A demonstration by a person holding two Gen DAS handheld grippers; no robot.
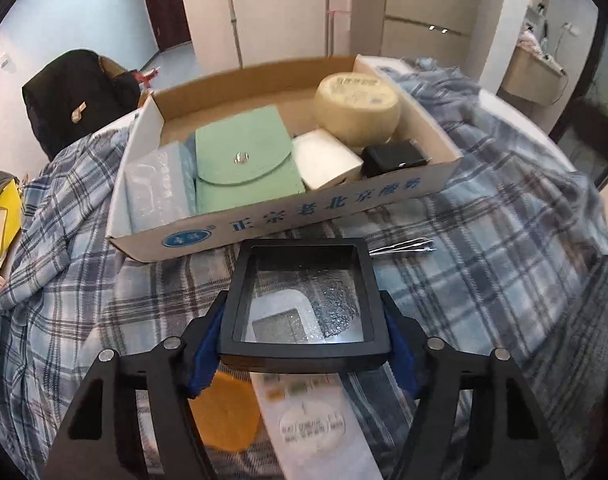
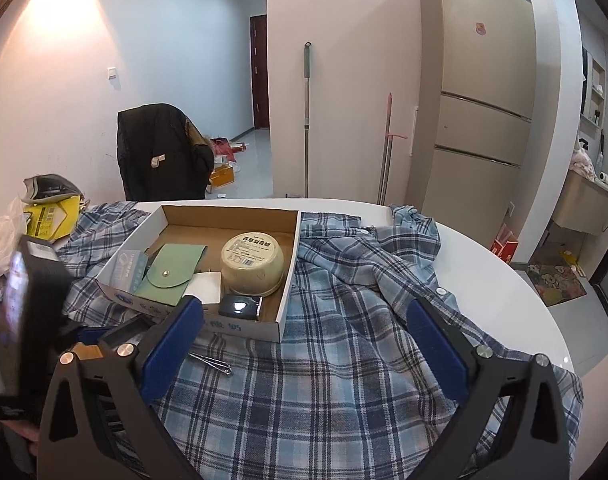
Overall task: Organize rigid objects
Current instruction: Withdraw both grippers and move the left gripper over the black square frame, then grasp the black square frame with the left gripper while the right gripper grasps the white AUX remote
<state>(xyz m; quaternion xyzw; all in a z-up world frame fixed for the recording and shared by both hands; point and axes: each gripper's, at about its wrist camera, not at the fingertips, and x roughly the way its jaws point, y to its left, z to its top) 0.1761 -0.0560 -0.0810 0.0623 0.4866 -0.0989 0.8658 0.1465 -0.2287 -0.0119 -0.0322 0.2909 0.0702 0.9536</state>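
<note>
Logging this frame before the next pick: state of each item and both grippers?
left gripper: shut on black display case
black display case: held, lid closed
right gripper: open, holding nothing
cardboard tray: open top, part filled
green pouch: snap shut, in tray
round tub: lid on, upright in tray
nail clipper: loose on plaid cloth
remote control: face up under case

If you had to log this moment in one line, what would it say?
left gripper: shut on black display case | right gripper: open, empty | cardboard tray: partly filled
</note>
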